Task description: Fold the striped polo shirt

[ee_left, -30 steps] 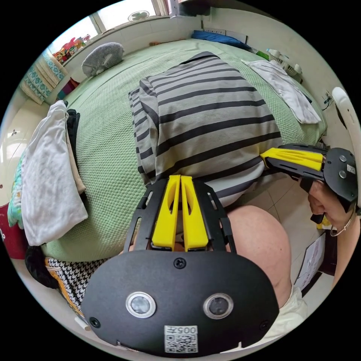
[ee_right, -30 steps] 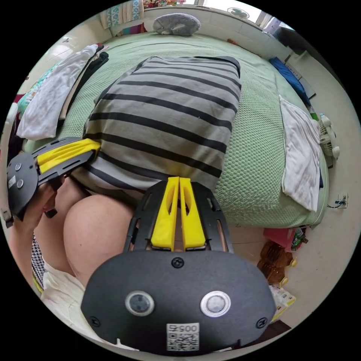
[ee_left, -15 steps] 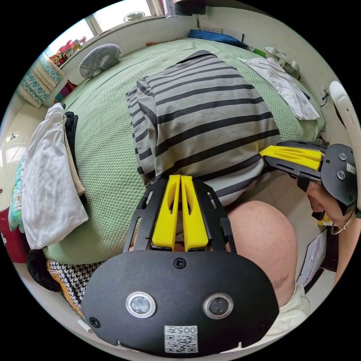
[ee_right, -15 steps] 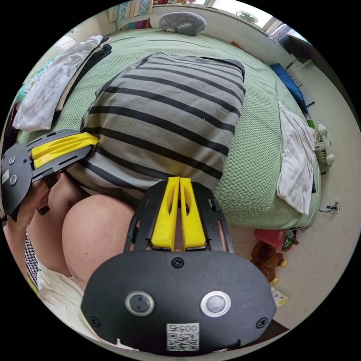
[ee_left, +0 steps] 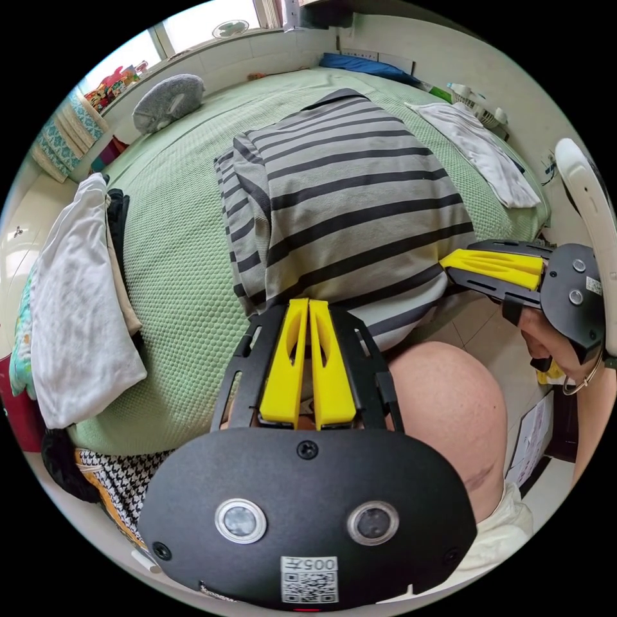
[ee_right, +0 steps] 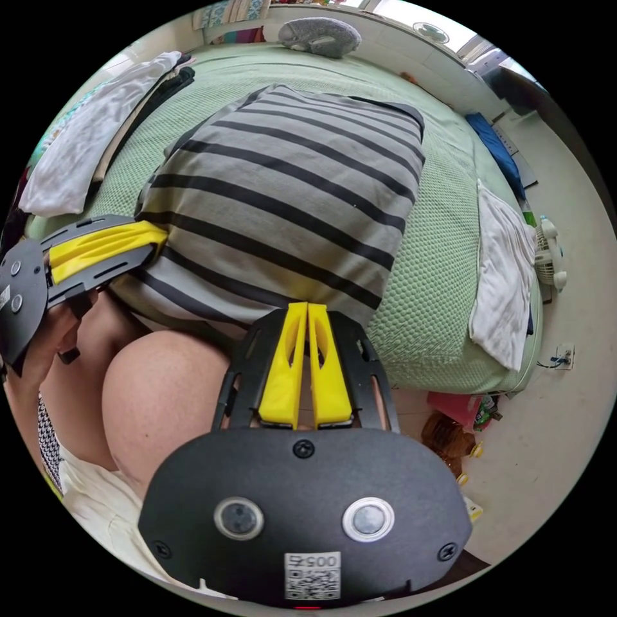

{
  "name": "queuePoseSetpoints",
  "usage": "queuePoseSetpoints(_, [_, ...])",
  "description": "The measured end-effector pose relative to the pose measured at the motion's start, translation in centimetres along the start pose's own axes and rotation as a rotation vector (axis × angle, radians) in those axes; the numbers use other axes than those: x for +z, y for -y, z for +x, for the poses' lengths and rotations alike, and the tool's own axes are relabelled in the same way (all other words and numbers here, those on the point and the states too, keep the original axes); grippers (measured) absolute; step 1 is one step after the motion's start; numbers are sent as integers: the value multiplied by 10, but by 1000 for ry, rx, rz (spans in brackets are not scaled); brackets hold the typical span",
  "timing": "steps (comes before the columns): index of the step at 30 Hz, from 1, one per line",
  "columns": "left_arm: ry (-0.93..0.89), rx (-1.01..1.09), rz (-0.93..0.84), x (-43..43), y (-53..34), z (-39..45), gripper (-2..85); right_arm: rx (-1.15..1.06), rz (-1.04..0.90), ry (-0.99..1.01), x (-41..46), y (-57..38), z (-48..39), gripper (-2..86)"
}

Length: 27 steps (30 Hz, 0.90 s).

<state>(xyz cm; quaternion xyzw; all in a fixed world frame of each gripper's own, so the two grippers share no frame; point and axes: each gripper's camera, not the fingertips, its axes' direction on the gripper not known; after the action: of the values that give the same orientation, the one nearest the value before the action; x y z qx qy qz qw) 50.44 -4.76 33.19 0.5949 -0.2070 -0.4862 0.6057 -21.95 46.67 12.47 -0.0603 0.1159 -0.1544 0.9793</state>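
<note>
The grey polo shirt with dark stripes (ee_left: pixel 347 186) (ee_right: pixel 289 186) lies on the green bed, its sides folded in and its hem hanging over the bed's near edge. My left gripper (ee_left: pixel 308 303) is shut on the hem at one lower corner; it also appears in the right gripper view (ee_right: pixel 160 236). At the other lower corner my right gripper (ee_right: pixel 306 306) is shut on the hem, and it reaches in from the side in the left gripper view (ee_left: pixel 445 260). The collar end (ee_left: pixel 340 96) lies far up the bed.
The green bedspread (ee_left: pixel 180 257) carries a pile of folded white and dark clothes (ee_left: pixel 77 308) and a white garment (ee_right: pixel 504 270) on the other side. A grey cushion (ee_left: pixel 167 103) sits far off. The person's knee (ee_left: pixel 443 411) presses near the bed edge. Bottles and packets (ee_right: pixel 459 443) lie on the floor.
Both grippers have lifted and drawn the hem slightly; the views shifted a little with the hands. The jaws stay shut on the shirt.
</note>
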Motion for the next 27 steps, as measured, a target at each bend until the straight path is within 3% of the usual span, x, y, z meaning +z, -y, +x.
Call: queuePoseSetpoints(27, [12, 6, -1, -5, -9, -13, -4, -4, 19, -7, 16, -21, 35, -9])
